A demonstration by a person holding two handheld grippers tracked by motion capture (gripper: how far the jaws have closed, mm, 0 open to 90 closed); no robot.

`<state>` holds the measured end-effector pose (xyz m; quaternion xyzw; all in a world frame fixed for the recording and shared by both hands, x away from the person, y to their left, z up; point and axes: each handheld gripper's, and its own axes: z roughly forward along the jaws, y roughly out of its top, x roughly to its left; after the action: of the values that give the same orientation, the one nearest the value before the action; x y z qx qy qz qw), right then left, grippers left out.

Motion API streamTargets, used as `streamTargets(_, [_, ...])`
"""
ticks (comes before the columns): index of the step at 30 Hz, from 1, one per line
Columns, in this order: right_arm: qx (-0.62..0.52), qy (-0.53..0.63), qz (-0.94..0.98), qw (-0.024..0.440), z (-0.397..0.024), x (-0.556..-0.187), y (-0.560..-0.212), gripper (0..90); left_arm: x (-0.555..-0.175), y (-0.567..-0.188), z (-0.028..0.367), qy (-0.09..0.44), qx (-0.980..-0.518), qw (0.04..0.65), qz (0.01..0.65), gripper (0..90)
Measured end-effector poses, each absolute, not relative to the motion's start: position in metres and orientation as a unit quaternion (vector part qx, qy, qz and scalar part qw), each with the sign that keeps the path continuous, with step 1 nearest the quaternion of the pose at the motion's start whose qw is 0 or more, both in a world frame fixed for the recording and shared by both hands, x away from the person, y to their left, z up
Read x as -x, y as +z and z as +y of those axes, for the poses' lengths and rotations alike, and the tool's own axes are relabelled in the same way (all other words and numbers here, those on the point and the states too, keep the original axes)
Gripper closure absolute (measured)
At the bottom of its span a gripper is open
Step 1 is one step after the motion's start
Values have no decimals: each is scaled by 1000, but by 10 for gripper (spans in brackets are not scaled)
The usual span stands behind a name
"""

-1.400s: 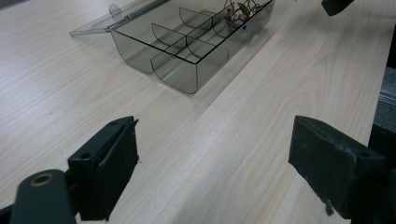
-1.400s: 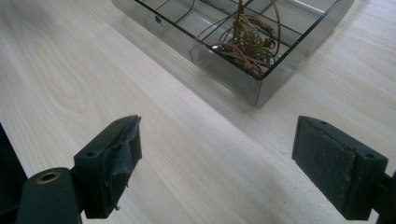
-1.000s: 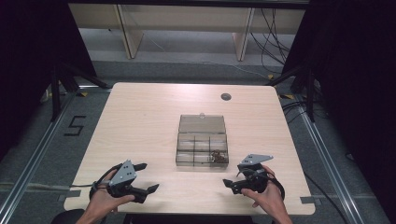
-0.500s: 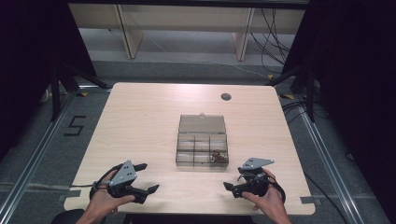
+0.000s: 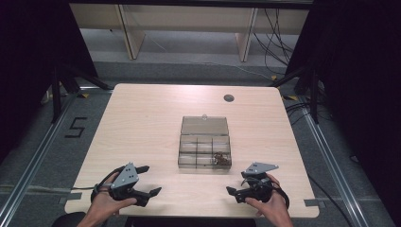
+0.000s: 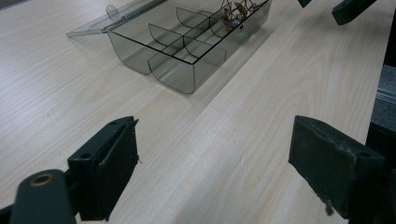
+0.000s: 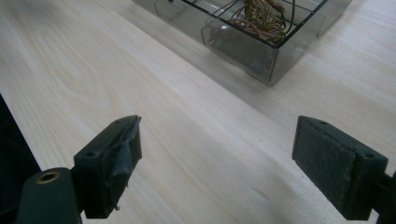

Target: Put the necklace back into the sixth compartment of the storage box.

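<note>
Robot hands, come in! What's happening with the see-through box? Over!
Left gripper open, right gripper open, both holding nothing. Clear box on the table, lid open, brown tangle in one corner compartment. Nothing blocking the way.

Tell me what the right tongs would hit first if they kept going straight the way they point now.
Probably the clear compartment box: the open right tongs aim over bare table at its near corner, where the brown tangle lies. Depth is hard to judge.

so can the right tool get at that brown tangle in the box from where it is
Probably yes. The right tool is open, the clear box has its lid folded back, and the brown tangle sits in the near right compartment, with bare table between.
</note>
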<state>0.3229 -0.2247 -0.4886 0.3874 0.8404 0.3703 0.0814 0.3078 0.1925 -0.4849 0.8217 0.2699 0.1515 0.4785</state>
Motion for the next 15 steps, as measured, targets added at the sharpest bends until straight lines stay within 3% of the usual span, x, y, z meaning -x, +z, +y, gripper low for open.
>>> streamTargets(15, [-392, 372, 838, 75, -226, -318, -493, 164, -309, -484, 194, 157, -831, 469, 255, 151])
